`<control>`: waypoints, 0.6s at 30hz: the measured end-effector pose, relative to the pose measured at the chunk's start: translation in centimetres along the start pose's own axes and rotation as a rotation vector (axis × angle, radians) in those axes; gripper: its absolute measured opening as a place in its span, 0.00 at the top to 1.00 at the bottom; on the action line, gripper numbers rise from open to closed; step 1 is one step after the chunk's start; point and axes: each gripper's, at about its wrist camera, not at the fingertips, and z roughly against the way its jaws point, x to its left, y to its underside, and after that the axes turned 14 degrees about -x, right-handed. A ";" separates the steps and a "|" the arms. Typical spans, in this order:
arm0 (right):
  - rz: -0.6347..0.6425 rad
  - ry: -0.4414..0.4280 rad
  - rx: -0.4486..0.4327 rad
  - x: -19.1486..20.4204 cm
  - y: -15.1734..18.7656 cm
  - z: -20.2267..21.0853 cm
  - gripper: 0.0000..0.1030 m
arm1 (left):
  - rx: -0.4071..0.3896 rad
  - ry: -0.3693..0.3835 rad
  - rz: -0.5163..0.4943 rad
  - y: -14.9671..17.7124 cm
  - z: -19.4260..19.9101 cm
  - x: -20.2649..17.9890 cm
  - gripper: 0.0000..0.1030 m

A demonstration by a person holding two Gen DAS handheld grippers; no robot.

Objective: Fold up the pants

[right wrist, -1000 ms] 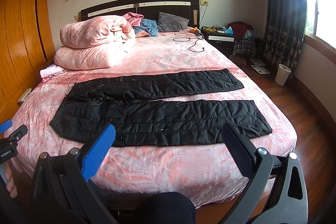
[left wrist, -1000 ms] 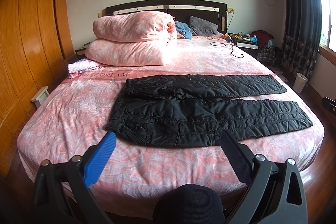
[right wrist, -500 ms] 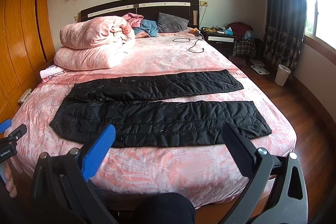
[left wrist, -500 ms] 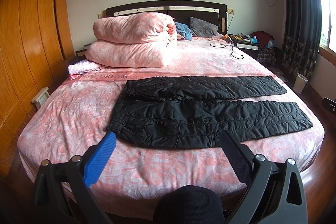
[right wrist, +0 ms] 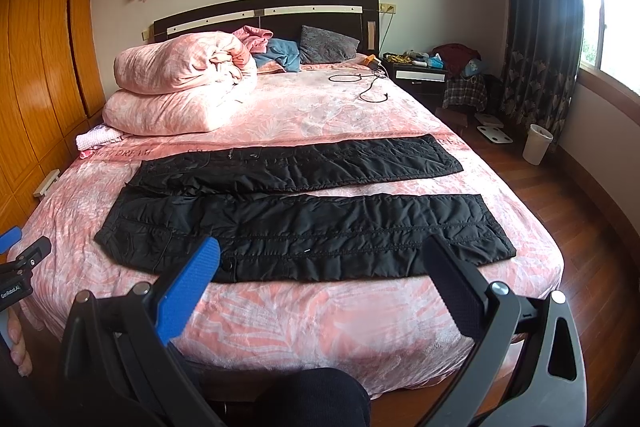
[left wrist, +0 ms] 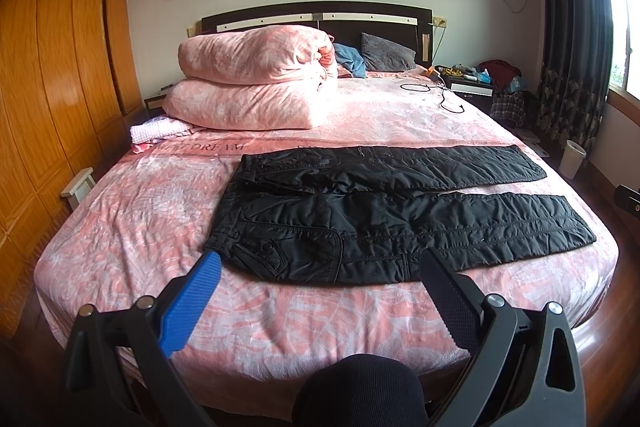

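Note:
Black quilted pants [left wrist: 372,215] lie flat on the pink bed [left wrist: 140,211], waist to the left, the two legs spread apart and pointing right. They also show in the right wrist view [right wrist: 304,223]. My left gripper [left wrist: 320,273] is open and empty, held short of the bed's near edge, in front of the waist part. My right gripper [right wrist: 322,259] is open and empty, short of the near edge, in front of the near leg. The left gripper also shows at the left edge of the right wrist view [right wrist: 20,263].
Folded pink quilts [left wrist: 252,83] are stacked at the bed's far left, with pillows by the headboard [left wrist: 320,17]. A black cable [left wrist: 440,95] lies on the far right of the bed. A wooden wardrobe [left wrist: 48,67] stands left; a nightstand [right wrist: 420,71], scale and white bin [right wrist: 538,143] stand right.
Both grippers have drifted slightly, with the view of the bed shifting a little. The pants have not moved and both grippers stay open.

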 end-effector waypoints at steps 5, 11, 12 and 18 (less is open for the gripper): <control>0.002 0.001 0.000 0.0 0.1 0.0 0.02 | 0.000 0.001 -0.001 0.0 0.0 0.0 0.03; 0.002 0.003 0.002 -0.3 -0.8 0.2 0.02 | 0.000 0.001 -0.001 0.0 0.0 0.0 0.03; 0.001 0.002 0.002 -0.2 -0.8 0.2 0.02 | 0.000 0.000 -0.002 0.1 0.0 0.1 0.03; 0.002 0.003 0.002 -0.3 -0.7 0.2 0.02 | 0.000 0.001 -0.001 0.1 0.0 0.0 0.03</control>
